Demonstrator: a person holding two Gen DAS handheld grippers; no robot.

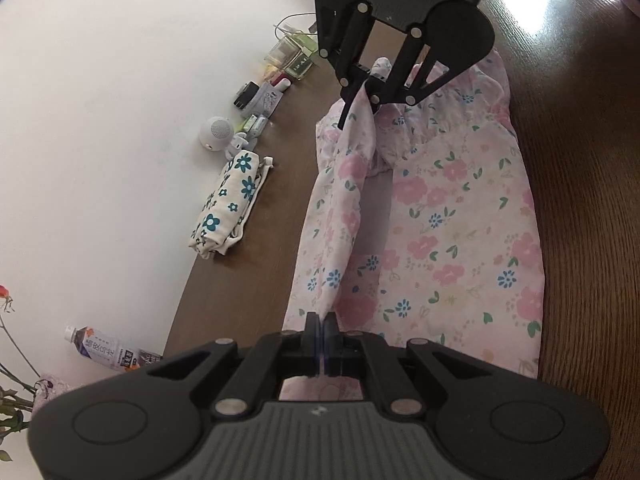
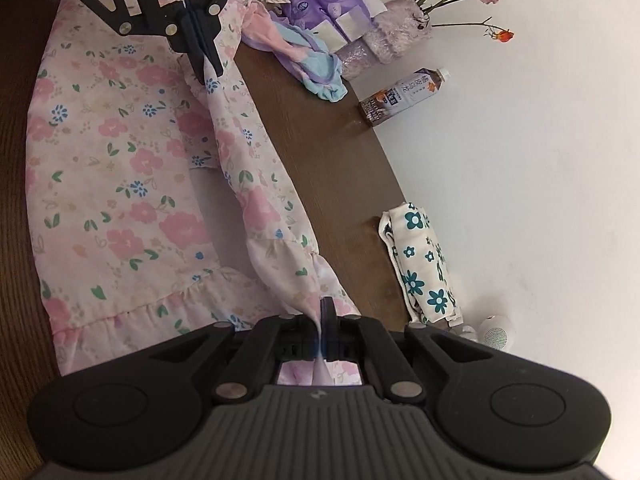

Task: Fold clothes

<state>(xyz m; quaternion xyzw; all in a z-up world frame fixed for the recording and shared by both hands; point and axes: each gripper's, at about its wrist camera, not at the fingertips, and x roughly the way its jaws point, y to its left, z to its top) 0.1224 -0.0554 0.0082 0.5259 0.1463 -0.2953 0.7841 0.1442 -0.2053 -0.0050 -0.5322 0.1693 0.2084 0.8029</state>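
pink floral garment point(image 1: 452, 208) edge stretched between left tool point(image 1: 322, 334) and right tool point(image 2: 325, 320).

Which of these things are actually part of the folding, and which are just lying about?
In use: pink floral garment, left gripper, right gripper.

Lying about: folded blue-flower cloth, drink bottle, vase of roses, tissue packs, white speaker.

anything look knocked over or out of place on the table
Yes: the white-labelled drink bottle lies on its side at the brown wooden table edge by the wall, and a pastel pink-and-blue cloth is crumpled beside it. No spill is visible.
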